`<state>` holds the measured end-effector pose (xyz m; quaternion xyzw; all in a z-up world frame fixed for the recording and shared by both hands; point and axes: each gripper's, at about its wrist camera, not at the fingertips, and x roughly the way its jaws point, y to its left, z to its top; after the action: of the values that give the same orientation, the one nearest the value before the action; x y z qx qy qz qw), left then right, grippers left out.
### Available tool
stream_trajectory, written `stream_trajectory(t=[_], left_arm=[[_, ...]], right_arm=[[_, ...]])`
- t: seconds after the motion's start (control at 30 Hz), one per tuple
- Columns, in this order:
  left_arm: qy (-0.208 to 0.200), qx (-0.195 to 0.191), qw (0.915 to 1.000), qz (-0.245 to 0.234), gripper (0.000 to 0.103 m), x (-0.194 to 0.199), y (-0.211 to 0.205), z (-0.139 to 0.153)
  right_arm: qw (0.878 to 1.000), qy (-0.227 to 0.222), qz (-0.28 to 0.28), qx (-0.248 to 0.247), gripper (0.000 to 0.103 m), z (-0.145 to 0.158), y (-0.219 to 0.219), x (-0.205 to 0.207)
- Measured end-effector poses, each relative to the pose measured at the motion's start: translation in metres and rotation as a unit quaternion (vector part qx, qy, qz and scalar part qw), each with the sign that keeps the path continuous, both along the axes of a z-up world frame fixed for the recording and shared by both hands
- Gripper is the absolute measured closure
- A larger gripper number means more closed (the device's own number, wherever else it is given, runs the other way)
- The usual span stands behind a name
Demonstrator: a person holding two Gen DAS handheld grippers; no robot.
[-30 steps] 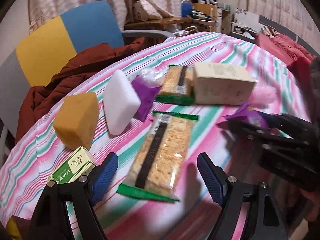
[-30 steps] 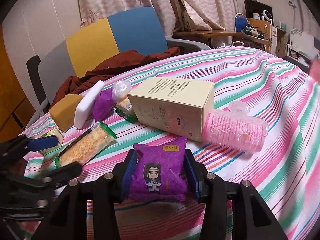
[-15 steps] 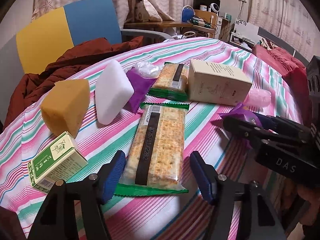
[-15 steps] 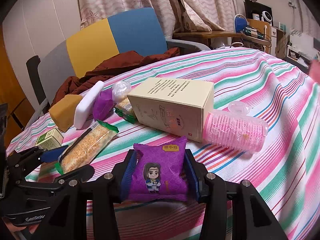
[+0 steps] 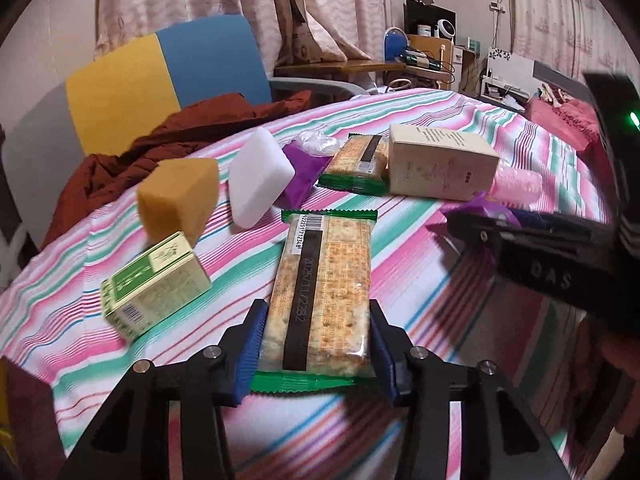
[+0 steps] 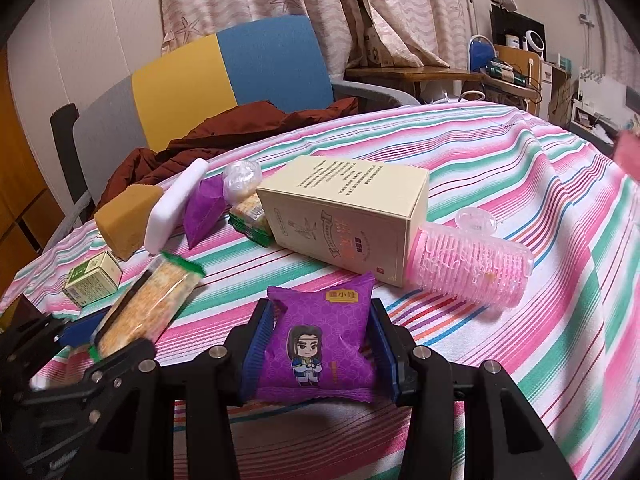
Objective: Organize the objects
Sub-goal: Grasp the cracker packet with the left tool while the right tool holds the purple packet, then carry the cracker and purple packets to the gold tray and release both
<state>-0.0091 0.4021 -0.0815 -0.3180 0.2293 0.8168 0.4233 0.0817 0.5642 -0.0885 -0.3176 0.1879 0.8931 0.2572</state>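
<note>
Left tool (image 5: pixel 316 340) has just been closing onto the cracker pack (image 5: pixel 322 292); right tool (image 6: pixel 320 344) grips the purple snack packet (image 6: pixel 316 344)

A cracker pack (image 5: pixel 320 292) in clear wrap with green ends and a black date strip was laid flat on the striped tablecloth (image 5: pixel 420 248), its near end flanked by blue pads (image 5: pixel 252 344). A purple snack pouch (image 6: pixel 320 344) printed with a cartoon figure was clamped between two other blue pads (image 6: pixel 260 344). Beyond them, a second cracker pack (image 5: pixel 358 164) was seen beside a cream carton (image 5: pixel 440 164) lying on its side, with a pink hair roller (image 6: pixel 468 272) touching the carton's end. A white sponge (image 5: pixel 260 176), an ochre sponge (image 5: pixel 180 200) and a small green box (image 5: pixel 152 284) were set to the left.
</note>
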Motion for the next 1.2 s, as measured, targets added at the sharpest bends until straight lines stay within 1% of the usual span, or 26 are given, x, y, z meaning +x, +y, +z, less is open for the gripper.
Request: stream_trajectory(t=[0.07, 0.1, 0.2, 0.3, 0.4, 0.57, 0.63, 0.7, 0.77, 0.83, 0.93, 1.0, 1.17, 1.2], left_arm=[[0.02, 0.002, 0.9998, -0.001, 0.055, 0.011, -0.004, 0.002], [0.032, 0.007, 0.9994, -0.005, 0.055, 0.019, -0.007, 0.005], [0.05, 0.026, 0.9984, -0.004, 0.055, 0.033, -0.018, 0.01], [0.049, 0.054, 0.9973, 0.006, 0.055, 0.043, -0.033, 0.016], [0.04, 0.077, 0.9961, 0.019, 0.055, 0.049, -0.047, 0.02], [0.031, 0.097, 0.9946, 0.021, 0.055, 0.063, -0.065, 0.022], [0.02, 0.099, 0.9946, 0.021, 0.055, 0.067, -0.072, 0.022], [0.003, 0.101, 0.9946, 0.025, 0.055, 0.069, -0.083, 0.02], [-0.001, 0.104, 0.9942, 0.03, 0.055, 0.072, -0.095, 0.021], [-0.004, 0.118, 0.9922, 0.038, 0.055, 0.076, -0.112, 0.029], [-0.006, 0.144, 0.9882, 0.054, 0.055, 0.078, -0.137, 0.045], [-0.006, 0.156, 0.9855, 0.067, 0.055, 0.078, -0.154, 0.054], [-0.016, 0.168, 0.9795, 0.11, 0.055, 0.066, -0.189, 0.065], [-0.022, 0.173, 0.9766, 0.126, 0.055, 0.061, -0.2, 0.067]], right_arm=[[1.0, 0.006, -0.003, 0.005, 0.056, 0.002, -0.001, 0.002], [1.0, 0.012, -0.004, 0.011, 0.056, 0.004, -0.003, 0.004], [0.999, 0.024, -0.004, 0.033, 0.056, 0.01, -0.01, 0.008], [0.998, 0.031, 0.002, 0.059, 0.056, 0.017, -0.021, 0.011], [0.997, 0.028, 0.01, 0.076, 0.056, 0.019, -0.031, 0.01], [0.996, 0.02, 0.022, 0.085, 0.056, 0.02, -0.045, 0.01], [0.996, 0.017, 0.027, 0.086, 0.056, 0.019, -0.05, 0.011], [0.996, 0.011, 0.035, 0.084, 0.056, 0.019, -0.054, 0.011], [0.996, 0.009, 0.04, 0.079, 0.056, 0.019, -0.058, 0.011], [0.996, 0.01, 0.044, 0.071, 0.056, 0.019, -0.064, 0.012], [0.998, 0.019, 0.052, 0.04, 0.056, 0.019, -0.074, 0.013], [0.997, 0.026, 0.067, 0.021, 0.056, 0.021, -0.088, 0.01], [0.991, 0.049, 0.122, 0.015, 0.056, 0.037, -0.133, -0.001], [0.989, 0.055, 0.136, 0.011, 0.056, 0.042, -0.144, -0.004]])
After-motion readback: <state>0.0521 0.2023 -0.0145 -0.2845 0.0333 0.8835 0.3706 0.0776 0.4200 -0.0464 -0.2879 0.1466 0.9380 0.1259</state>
